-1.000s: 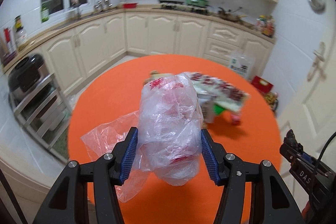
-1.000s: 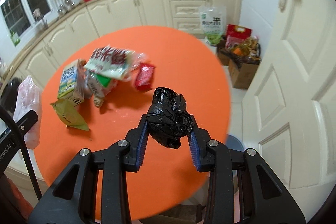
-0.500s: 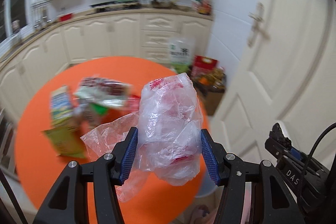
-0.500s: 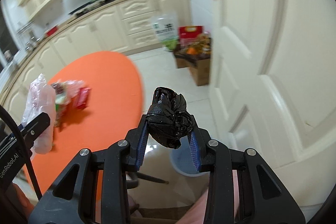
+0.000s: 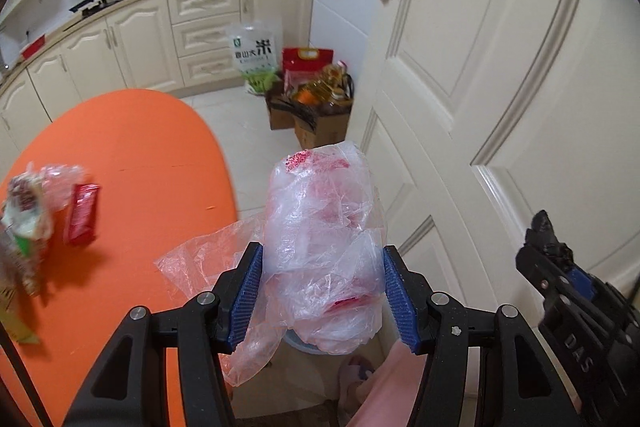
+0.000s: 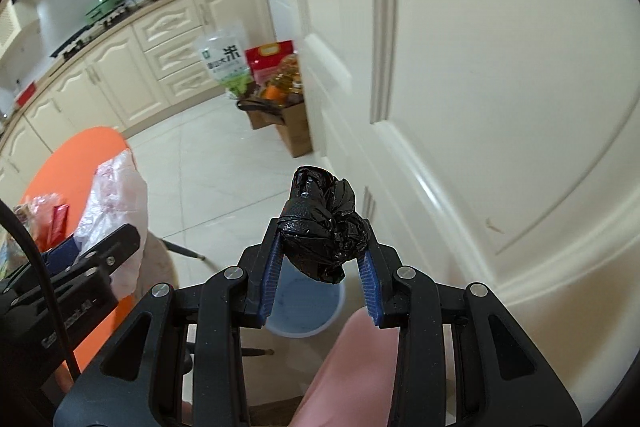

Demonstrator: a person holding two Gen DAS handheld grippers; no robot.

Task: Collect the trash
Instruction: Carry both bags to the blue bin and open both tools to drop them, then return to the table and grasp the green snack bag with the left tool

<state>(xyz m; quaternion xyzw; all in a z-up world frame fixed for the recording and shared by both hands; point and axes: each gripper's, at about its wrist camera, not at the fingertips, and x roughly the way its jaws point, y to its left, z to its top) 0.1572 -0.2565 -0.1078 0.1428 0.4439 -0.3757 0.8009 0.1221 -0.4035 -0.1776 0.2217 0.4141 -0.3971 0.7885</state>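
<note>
Right wrist view: the right gripper [image 6: 320, 269] holds a crumpled black plastic bag [image 6: 323, 223], jaws clamped on both its sides, directly above a pale blue waste bin [image 6: 308, 307] standing on the tiled floor beside the white door [image 6: 500, 87]. In the left wrist view the left gripper [image 5: 322, 289] carries a clear plastic bag with red print [image 5: 324, 243]; its jaws have just been opening slightly, the bag between them and seemingly touching both pads. Only the bin's rim shows beneath it. More wrappers, including a red packet [image 5: 81, 214], lie on the orange surface [image 5: 140, 155]. Judged step: delivery to the bin. Next, each load must be centred over the opening before release.
</note>
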